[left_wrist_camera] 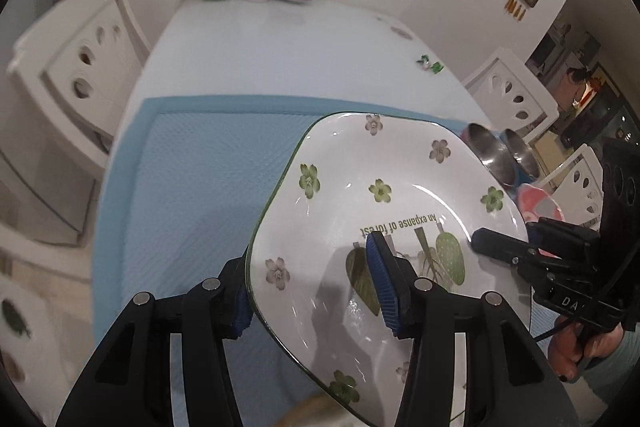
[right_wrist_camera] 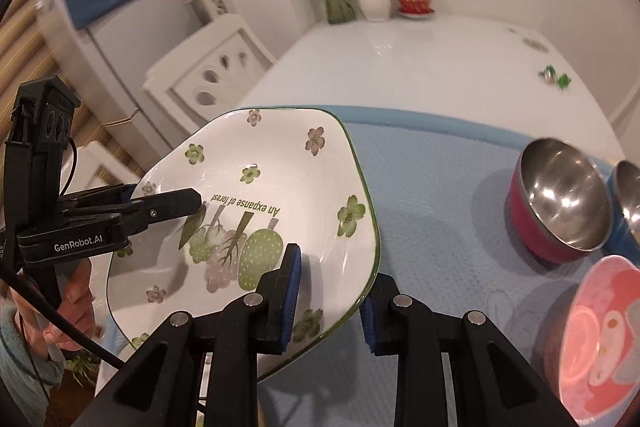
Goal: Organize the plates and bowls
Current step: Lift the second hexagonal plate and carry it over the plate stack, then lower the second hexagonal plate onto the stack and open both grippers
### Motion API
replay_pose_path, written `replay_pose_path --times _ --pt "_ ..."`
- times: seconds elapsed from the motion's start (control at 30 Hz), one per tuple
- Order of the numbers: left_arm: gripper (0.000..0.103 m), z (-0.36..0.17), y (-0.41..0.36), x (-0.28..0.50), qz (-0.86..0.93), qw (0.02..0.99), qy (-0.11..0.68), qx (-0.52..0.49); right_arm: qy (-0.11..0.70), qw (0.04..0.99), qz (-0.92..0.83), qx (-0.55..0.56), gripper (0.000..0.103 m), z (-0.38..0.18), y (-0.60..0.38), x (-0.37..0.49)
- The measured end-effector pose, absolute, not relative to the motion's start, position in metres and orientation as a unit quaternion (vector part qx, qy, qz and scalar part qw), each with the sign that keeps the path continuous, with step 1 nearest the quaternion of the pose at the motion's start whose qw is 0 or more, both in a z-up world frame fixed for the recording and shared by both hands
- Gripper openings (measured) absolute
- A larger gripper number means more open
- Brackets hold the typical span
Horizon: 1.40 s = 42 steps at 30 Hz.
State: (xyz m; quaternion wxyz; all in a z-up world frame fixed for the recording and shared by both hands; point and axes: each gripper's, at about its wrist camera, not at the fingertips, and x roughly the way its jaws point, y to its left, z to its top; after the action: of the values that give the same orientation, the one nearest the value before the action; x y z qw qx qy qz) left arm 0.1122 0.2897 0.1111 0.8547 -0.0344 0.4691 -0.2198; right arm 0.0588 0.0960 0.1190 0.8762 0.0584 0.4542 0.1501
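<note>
The left tongs (left_wrist_camera: 316, 291) straddle the left rim of the flowered plate (left_wrist_camera: 384, 195): one blue pad lies under the rim and the other rests on the plate's upper face, but whether the pads actually press on it cannot be told. To the left of those tongs, the blue mat (left_wrist_camera: 192, 179) covers the near part of the white bench (left_wrist_camera: 280, 43), and a white chair (left_wrist_camera: 76, 67) stands off beyond the bench edge. The plate itself is tilted, held between the two tongs above the mat, its printed words upside down to both cameras.

On the plate's right rim, the right tongs (right_wrist_camera: 330, 301) stand the same way, with one pad on the upper face and the other below the green edge (right_wrist_camera: 366, 183); whether they squeeze it cannot be told either. To the right of the right tongs, a steel bowl with a pink outside (right_wrist_camera: 560, 203) sits on the mat, just beside a second steel bowl with a blue outside (right_wrist_camera: 628, 203) at the picture's border. Nearer than these and right of the tongs lies a pink patterned plate (right_wrist_camera: 600, 339).

Well ahead of both tongs, at the bench's far end, are a white vase of flowers (right_wrist_camera: 374, 1) and a red lidded pot (right_wrist_camera: 414, 3).
</note>
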Motion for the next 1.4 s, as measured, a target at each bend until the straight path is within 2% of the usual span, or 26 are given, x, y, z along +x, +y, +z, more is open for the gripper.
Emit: replay_pose_path --times 0.17,0.33,0.63,1.17,1.4 --pt "0.046 0.136 0.303 0.067 -0.200 0.864 0.460 -0.050 0.457 0.872 0.165 0.064 0.026 0.142 0.108 0.011" --pt "0.046 0.138 0.319 0.025 -0.183 0.861 0.470 -0.060 0.472 0.860 0.181 0.071 0.026 0.140 0.128 -0.038" --pt "0.046 0.097 0.328 -0.045 -0.170 0.830 0.525 -0.078 0.526 0.825 0.199 0.063 0.026 0.103 0.140 -0.106" --pt "0.046 0.049 0.319 -0.061 -0.163 0.803 0.567 -0.077 0.573 0.801 0.163 0.061 0.026 0.061 0.152 -0.110" --pt "0.046 0.048 0.322 -0.055 -0.166 0.799 0.571 -0.084 0.583 0.794 0.151 0.082 0.026 0.053 0.151 -0.103"
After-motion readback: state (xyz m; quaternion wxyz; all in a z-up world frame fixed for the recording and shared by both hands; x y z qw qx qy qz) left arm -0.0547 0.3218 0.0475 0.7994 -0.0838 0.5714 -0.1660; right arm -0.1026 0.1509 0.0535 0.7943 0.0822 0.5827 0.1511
